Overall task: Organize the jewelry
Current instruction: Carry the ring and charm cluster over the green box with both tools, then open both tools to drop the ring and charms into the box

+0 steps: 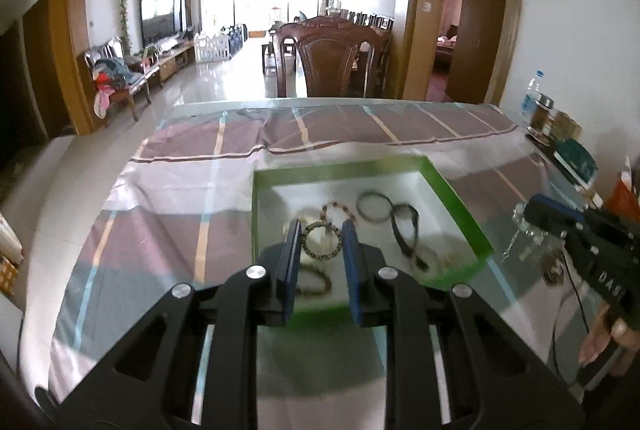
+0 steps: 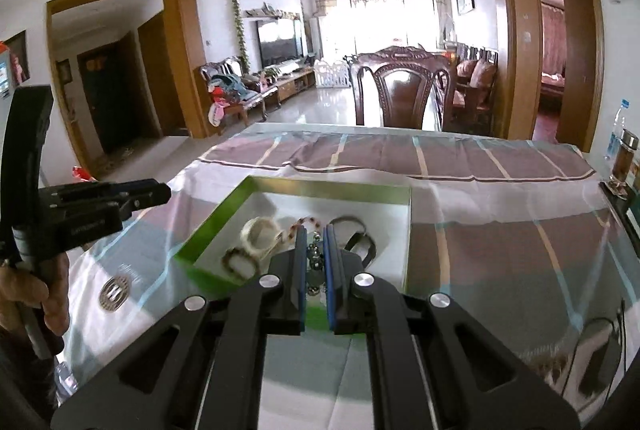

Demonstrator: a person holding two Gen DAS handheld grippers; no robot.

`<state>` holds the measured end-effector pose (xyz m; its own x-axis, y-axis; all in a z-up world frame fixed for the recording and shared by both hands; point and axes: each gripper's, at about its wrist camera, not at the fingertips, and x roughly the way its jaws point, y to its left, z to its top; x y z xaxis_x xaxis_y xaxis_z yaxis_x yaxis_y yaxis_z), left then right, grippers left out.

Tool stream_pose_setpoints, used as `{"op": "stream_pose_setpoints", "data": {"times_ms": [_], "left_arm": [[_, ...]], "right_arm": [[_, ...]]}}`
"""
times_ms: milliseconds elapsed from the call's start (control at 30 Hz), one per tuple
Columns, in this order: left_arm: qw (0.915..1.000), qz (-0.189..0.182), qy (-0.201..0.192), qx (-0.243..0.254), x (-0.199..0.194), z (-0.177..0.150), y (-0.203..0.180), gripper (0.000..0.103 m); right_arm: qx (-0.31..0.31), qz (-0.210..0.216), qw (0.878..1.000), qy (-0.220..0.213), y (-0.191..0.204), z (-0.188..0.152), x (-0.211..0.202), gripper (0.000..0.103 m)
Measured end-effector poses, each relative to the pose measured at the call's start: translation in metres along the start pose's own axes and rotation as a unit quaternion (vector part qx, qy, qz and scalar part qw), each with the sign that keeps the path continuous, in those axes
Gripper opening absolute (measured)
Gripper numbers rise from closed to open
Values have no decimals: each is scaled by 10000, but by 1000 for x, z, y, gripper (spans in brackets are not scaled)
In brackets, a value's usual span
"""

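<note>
A green-rimmed tray (image 1: 344,166) with a white floor stands on the glass table and holds several bracelets, among them a beaded ring (image 1: 322,242), a thin bangle (image 1: 374,206) and a black band (image 1: 406,230). My left gripper (image 1: 321,230) is open above the tray's near side with nothing between its blue pads. My right gripper (image 2: 315,236) is shut on a silvery chain with pendants (image 2: 315,266); in the left wrist view it hangs from that gripper (image 1: 528,214) to the right of the tray. The tray also shows in the right wrist view (image 2: 409,230).
A striped cloth (image 1: 320,130) lies under the glass top. Bottles and jars (image 1: 538,106) and a dark box (image 1: 576,158) stand at the table's right edge. A black cable (image 1: 572,294) lies near right. A carved wooden chair (image 1: 332,62) stands behind the table.
</note>
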<state>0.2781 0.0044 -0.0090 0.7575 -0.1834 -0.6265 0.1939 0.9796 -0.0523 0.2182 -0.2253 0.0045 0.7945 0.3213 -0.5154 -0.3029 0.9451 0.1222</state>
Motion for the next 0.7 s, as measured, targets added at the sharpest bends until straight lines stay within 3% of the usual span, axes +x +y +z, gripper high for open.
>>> {"op": "stream_pose_setpoints", "data": {"times_ms": [200,400,433,467,500,533,567,633,700], "left_arm": [[9987,159,437,-186,82,38,17,21],[9950,372,860,-332,143,40,30,21],[9944,382,919,-368,150,39,32,27],[9939,402,951,-395,155,36,35,39],[9937,450,944,-399,157,34,35,72],[9948,577,743,-383,153,29,37,93],[9954,668,576,-376,147,27,37,95],[9954,764,408,-400,131,19,40,95],[9961,621,376,-494,110,11,43,97]], "right_arm": [[152,-197,9991,331,-21,13,58,8],[334,-460,9965,612,-47,12,105,8],[343,-517,9959,656,-51,11,111,8],[348,-561,9951,736,-54,9,116,14],[365,-595,9947,750,-56,8,118,25],[412,-677,9944,697,-58,6,115,57],[457,-772,9946,529,-59,4,107,81],[495,-887,9948,119,-58,1,83,86],[597,-801,9949,-155,-56,-3,55,92]]}}
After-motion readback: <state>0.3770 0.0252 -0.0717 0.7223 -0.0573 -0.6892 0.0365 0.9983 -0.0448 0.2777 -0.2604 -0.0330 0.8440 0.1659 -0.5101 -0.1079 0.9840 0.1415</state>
